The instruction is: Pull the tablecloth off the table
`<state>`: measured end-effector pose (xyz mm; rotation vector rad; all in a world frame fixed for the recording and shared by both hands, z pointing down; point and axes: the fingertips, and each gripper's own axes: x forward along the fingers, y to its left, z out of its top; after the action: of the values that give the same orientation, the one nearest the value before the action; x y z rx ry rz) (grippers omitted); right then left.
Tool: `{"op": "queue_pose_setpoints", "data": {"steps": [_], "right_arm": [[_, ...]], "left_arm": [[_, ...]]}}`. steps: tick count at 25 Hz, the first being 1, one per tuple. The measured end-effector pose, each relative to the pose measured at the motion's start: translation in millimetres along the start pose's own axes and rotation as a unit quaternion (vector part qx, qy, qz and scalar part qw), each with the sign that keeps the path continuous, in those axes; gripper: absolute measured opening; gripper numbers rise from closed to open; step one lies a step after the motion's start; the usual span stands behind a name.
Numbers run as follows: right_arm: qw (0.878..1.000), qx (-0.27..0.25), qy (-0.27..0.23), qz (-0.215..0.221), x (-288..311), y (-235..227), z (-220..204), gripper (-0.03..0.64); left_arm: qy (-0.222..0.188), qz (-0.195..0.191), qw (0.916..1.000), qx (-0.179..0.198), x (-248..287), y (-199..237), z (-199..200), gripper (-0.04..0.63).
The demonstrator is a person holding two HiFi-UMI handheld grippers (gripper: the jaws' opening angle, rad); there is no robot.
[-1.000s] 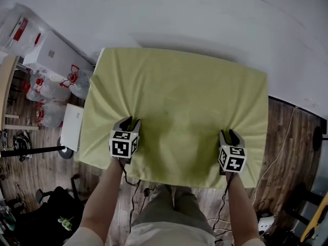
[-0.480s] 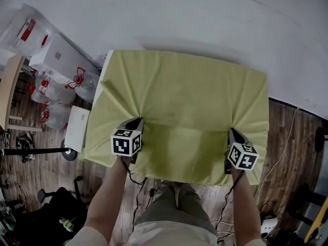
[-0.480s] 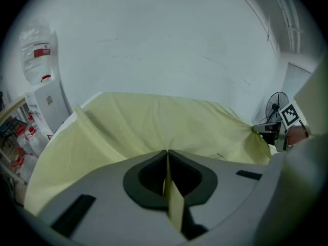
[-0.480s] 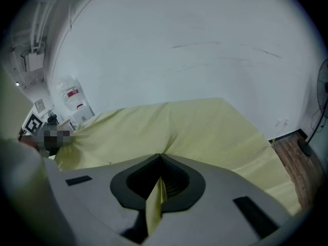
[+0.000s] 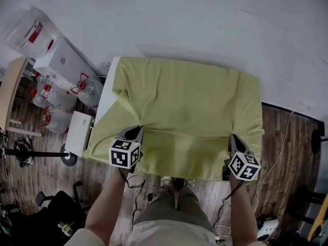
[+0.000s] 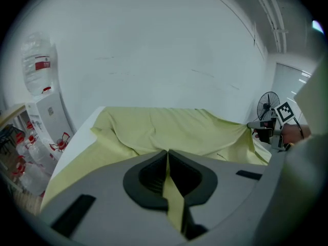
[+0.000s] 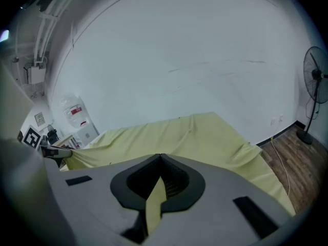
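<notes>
A yellow-green tablecloth (image 5: 187,114) covers a white table (image 5: 108,99) whose left edge lies bare. My left gripper (image 5: 136,132) is shut on a pinch of the tablecloth (image 6: 171,201) near its front left part, and folds fan out from the grip. On the front right my right gripper (image 5: 233,139) is shut on the tablecloth (image 7: 154,201) in the same way. Both hold the cloth lifted above the table, stretched taut between them. In the left gripper view the right gripper (image 6: 251,125) shows at the far corner of the cloth.
A white wall (image 5: 179,19) stands behind the table. To the left are a water dispenser (image 5: 59,60), water bottles (image 5: 48,94) and a white box (image 5: 78,129). A cable (image 5: 279,147) runs over the wooden floor at the right, and a fan (image 7: 315,81) stands there.
Both grippers have closed on the cloth and risen, drawing it toward me. The cloth has slid off the table's left edge, baring white tabletop, and its far edge has pulled nearer.
</notes>
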<state>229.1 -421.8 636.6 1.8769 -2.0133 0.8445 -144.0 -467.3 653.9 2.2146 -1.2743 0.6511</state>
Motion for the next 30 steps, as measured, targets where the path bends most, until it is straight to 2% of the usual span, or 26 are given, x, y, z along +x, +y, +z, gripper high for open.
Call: {"op": "queue_pose_setpoints", "data": {"steps": [3,5,9,18,24,30], "right_arm": [[1.0,0.0,-0.021,-0.004,-23.5,9.6,7.7,0.027],[0.999,0.007,-0.038,-0.007,-40.0,16.8,14.6,0.028],[0.997,0.032,-0.076,-0.005,-71.4,30.9,37.9,0.028],[0.985,-0.018,-0.173,0.018,-150.0,80.4,101.0,0.028],[0.971,-0.047,-0.232,0.044,-203.0,113.6,161.1,0.028],[0.953,-0.068,-0.286,0.073,-256.7,136.6,215.0,0.028]], "left_arm": [[-0.017,-0.004,0.9998,-0.002,-18.6,-0.8,7.1,0.02],[-0.036,-0.005,0.9993,0.009,-33.9,-3.6,16.1,0.02],[-0.078,0.007,0.9938,0.078,-67.2,-12.7,37.7,0.02],[-0.145,-0.001,0.9868,0.073,-144.9,-10.6,87.8,0.02],[-0.222,0.006,0.9704,0.095,-205.6,-15.3,147.0,0.02],[-0.276,0.008,0.9553,0.106,-254.4,-30.9,195.8,0.02]]}}
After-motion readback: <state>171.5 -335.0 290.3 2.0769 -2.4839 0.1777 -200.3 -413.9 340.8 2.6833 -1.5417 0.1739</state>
